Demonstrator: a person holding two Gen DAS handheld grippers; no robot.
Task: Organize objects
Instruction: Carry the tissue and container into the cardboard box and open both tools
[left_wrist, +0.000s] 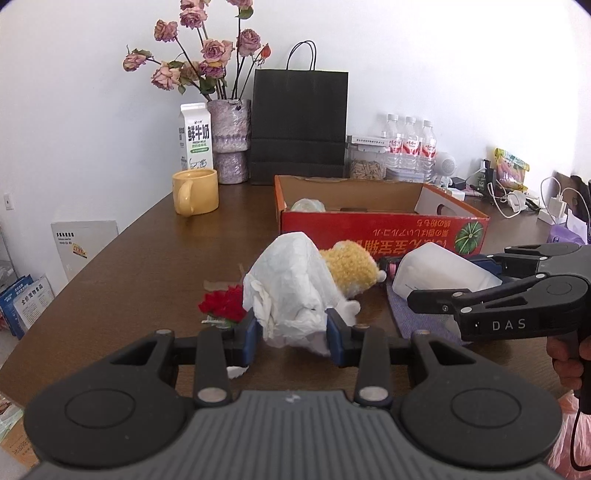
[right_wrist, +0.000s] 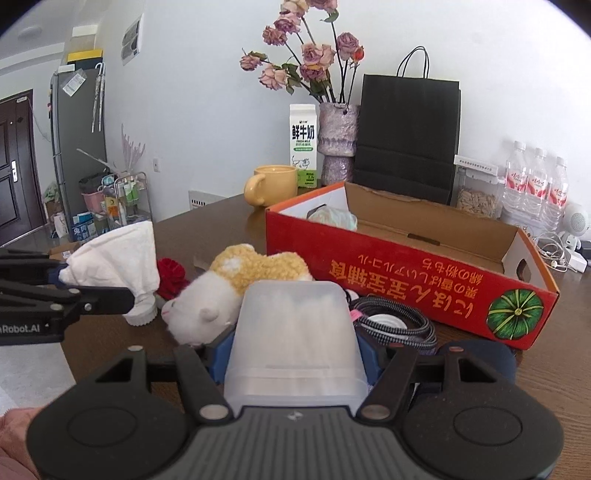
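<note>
Currently L gripper (left_wrist: 291, 334) jaws part-closed, blue pads pinching white tissue wad (left_wrist: 288, 291), raised just above brown table (left_wrist: 140, 266); R gripper (right_wrist: 295, 343) jaws mid-width, clamped on translucent plastic container (right_wrist: 295, 332) w/ sides touching both pads; plush toy (right_wrist: 236, 288) lies btwn the two, red flower (left_wrist: 223, 304) beside it; red cardboard box (right_wrist: 406, 273) just behind, top open, mostly bare inside; table left of box is free up to yellow mug (left_wrist: 195, 192).

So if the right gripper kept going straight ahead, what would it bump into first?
Probably the red cardboard box. The right gripper is carrying a plastic container, which would likely hit the box's front wall first, though the striped cable lies below that path; depth is hard to judge.
</note>
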